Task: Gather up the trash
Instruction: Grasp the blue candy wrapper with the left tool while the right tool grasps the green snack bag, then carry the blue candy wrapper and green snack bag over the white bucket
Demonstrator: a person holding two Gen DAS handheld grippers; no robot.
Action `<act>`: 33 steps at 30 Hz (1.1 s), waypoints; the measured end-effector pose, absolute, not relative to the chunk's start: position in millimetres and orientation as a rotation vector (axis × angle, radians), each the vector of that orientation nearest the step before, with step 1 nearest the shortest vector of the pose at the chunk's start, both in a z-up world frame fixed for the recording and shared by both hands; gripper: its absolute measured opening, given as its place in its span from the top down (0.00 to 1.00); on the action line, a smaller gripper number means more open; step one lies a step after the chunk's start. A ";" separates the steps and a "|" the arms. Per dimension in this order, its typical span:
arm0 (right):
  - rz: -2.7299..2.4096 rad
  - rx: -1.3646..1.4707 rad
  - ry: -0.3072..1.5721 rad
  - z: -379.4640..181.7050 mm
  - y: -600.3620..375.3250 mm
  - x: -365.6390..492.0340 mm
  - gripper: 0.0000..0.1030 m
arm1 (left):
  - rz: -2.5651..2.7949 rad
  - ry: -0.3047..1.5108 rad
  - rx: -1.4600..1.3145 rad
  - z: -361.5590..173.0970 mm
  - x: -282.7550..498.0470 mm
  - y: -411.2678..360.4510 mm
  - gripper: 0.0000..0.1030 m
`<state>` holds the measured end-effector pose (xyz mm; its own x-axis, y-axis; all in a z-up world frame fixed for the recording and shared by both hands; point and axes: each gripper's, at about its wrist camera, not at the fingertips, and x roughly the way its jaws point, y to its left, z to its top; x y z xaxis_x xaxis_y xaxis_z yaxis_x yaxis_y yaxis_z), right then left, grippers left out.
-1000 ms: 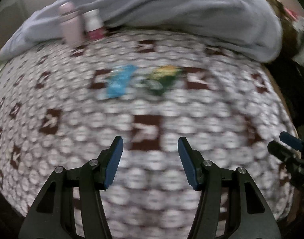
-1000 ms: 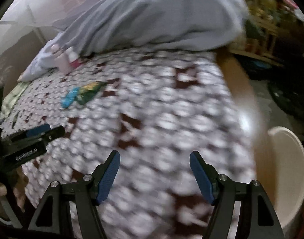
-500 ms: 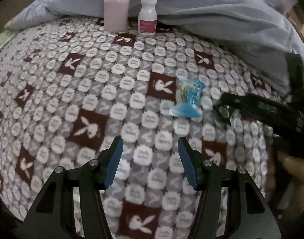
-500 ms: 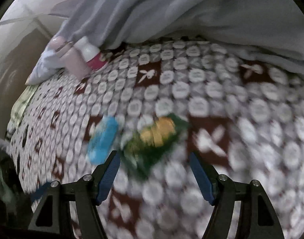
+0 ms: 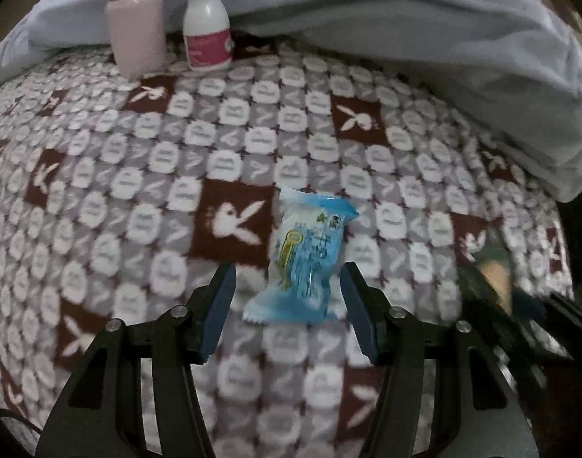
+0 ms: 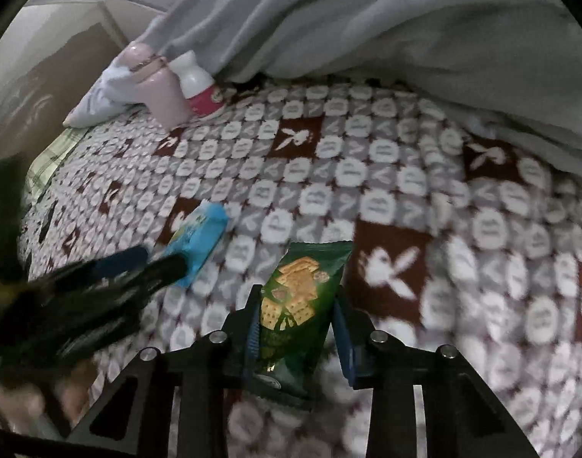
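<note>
Straddling the blue wrapper, the left tool stands open, ready to close; the right tool, jaws just closing, pinches the green cracker packet to lift it.

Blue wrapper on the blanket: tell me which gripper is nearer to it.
Left. The left gripper straddles the blue wrapper, jaws open on either side. The right gripper sits off to its side, its jaws having just closed around the green cracker packet.

I can't read any text here: print on the blue wrapper, the green cracker packet and the white bottle's pink label is too blurred.
</note>
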<state>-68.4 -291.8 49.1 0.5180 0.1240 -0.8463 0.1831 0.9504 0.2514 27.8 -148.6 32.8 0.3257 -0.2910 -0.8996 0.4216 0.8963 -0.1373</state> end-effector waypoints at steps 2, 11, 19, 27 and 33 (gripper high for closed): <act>-0.029 0.310 1.020 55.6 -290.2 -83.3 0.68 | -0.469 1.153 0.140 26.1 29.1 -152.2 0.73; -0.042 0.246 0.996 70.7 -288.6 -142.7 0.68 | -0.498 1.088 0.156 56.6 -35.7 -146.6 0.76; -0.097 0.254 0.994 73.4 -302.6 -202.6 0.68 | -0.570 1.052 0.182 77.3 -106.4 -162.6 0.76; -0.173 0.278 0.973 84.2 -328.7 -258.0 0.68 | -0.653 1.014 0.234 90.9 -163.3 -195.9 0.76; -0.230 0.301 0.957 88.1 -350.4 -293.4 0.68 | -0.710 0.996 0.271 98.4 -190.8 -227.2 0.76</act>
